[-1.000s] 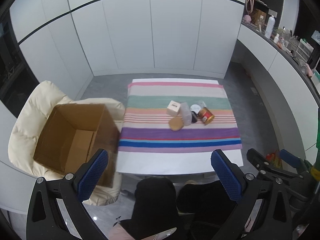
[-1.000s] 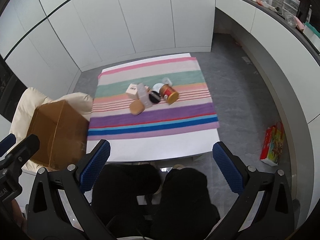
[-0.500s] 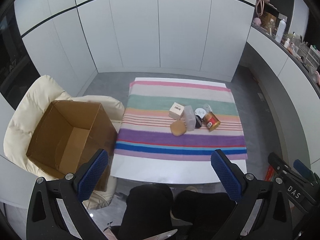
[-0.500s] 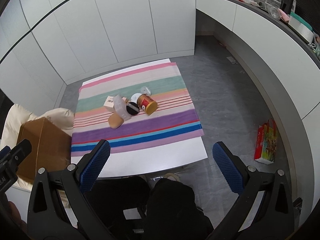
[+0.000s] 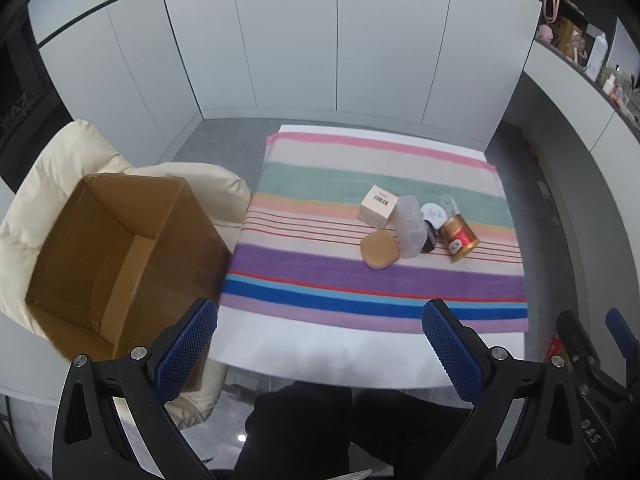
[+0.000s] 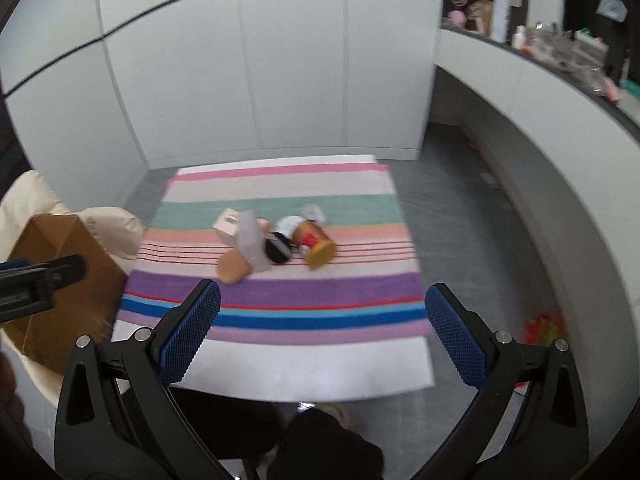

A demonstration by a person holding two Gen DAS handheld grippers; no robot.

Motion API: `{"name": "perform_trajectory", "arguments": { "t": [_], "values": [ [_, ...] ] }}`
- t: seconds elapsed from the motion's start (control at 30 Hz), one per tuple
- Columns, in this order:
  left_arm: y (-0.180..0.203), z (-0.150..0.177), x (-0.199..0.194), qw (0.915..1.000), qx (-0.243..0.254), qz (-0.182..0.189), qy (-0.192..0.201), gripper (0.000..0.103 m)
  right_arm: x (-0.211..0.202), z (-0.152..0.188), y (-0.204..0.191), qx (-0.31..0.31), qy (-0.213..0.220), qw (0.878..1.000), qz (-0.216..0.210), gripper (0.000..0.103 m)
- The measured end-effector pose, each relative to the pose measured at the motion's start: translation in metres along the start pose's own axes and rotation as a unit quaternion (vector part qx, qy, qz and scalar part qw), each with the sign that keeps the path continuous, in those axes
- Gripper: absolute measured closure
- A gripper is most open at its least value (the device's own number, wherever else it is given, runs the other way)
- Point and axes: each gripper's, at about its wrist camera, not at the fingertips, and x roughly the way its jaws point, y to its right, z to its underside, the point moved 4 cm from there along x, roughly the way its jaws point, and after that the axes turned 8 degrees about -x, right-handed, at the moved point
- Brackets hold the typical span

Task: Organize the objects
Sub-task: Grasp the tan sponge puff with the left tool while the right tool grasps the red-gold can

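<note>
A small pile lies mid-table on a striped cloth (image 5: 360, 280): a pale box with a barcode (image 5: 378, 206), a clear plastic case (image 5: 410, 226), a tan rounded piece (image 5: 379, 249), a black and white round item (image 5: 431, 220) and a red and gold can (image 5: 459, 238) on its side. The pile also shows in the right wrist view, with the can (image 6: 316, 242) on its right. My left gripper (image 5: 320, 344) is open and empty, high above the table's near edge. My right gripper (image 6: 322, 328) is open and empty, likewise short of the pile.
An open empty cardboard box (image 5: 116, 256) sits on a cream padded chair (image 5: 52, 184) left of the table. White cabinet walls stand behind. A counter (image 6: 560, 92) with clutter curves along the right. A red and yellow item (image 6: 544, 330) lies on the floor at right.
Both grippers have come lower and closer to the table; the pile looks larger. The right view has swung left and is blurred by motion. Both jaws stay open.
</note>
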Motion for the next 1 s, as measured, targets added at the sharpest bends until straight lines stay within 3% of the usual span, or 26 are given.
{"name": "perform_trajectory", "arguments": {
  "t": [0.1, 0.27, 0.4, 0.67, 0.87, 0.97, 1.0],
  "values": [
    [0.006, 0.0, 0.032, 0.9999, 0.009, 0.003, -0.014, 0.0, 0.027, 0.0, 0.003, 0.007, -0.008, 1.0, -0.02, 0.0],
    [0.019, 0.005, 0.097, 0.9973, 0.018, 0.01, -0.071, 0.0, 0.083, 0.007, 0.015, 0.019, -0.024, 0.998, -0.054, 0.0],
    [0.033, 0.009, 0.152, 0.9942, 0.024, 0.017, -0.103, 0.0, 0.137, 0.012, 0.021, 0.002, -0.033, 0.999, -0.042, 0.0],
    [0.063, 0.008, 0.251, 0.9871, 0.025, 0.047, -0.151, 0.0, 0.24, 0.012, 0.018, -0.027, -0.062, 0.996, -0.06, 0.004],
    [0.081, 0.004, 0.296, 0.986, 0.037, 0.061, -0.151, 0.0, 0.292, 0.006, 0.004, -0.064, -0.07, 0.993, -0.076, 0.007],
    [0.087, 0.002, 0.31, 0.9896, 0.064, 0.028, -0.126, 0.0, 0.313, 0.002, -0.002, -0.078, -0.072, 0.991, -0.079, 0.007],
    [0.089, 0.001, 0.311, 0.9898, 0.066, 0.028, -0.123, 0.0, 0.319, 0.001, -0.004, -0.081, -0.074, 0.991, -0.08, 0.014]
  ]
}}
